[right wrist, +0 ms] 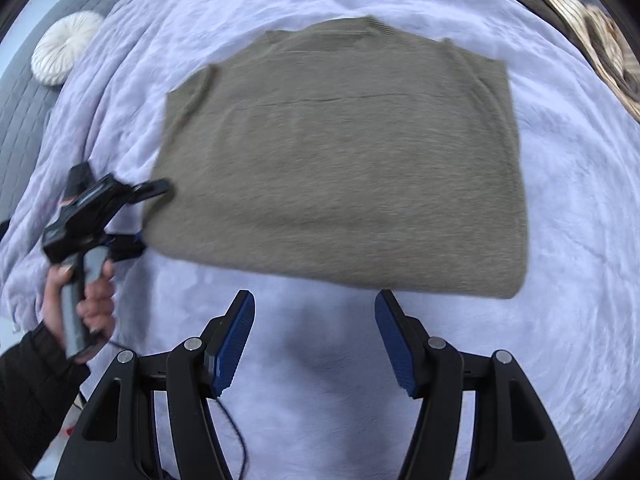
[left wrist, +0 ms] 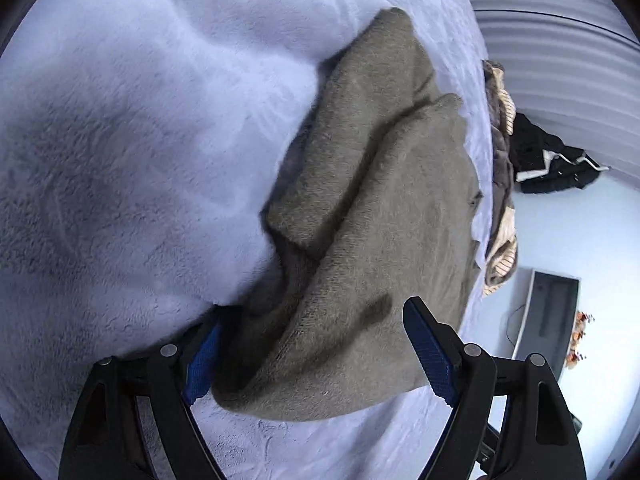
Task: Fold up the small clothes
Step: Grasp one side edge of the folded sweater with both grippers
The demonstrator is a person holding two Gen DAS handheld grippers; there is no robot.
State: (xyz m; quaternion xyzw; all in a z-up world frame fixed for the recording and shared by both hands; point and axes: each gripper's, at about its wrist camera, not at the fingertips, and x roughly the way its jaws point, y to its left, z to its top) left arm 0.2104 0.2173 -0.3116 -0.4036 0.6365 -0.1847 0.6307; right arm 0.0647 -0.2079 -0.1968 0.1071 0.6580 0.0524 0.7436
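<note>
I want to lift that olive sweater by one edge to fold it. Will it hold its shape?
Probably not. The olive sweater looks like soft knit; near the left gripper its edge already bunches and droops, so it would likely sag. On the fuzzy blanket, it may drag rather than slide.

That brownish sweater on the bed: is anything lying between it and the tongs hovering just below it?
Nothing visible does. Only bare lilac blanket lies between the open right tongs and the sweater. The left tongs already straddle the sweater's side edge, their pads not pressing on it. The pile of other clothes sits away at the bed's edge.
</note>
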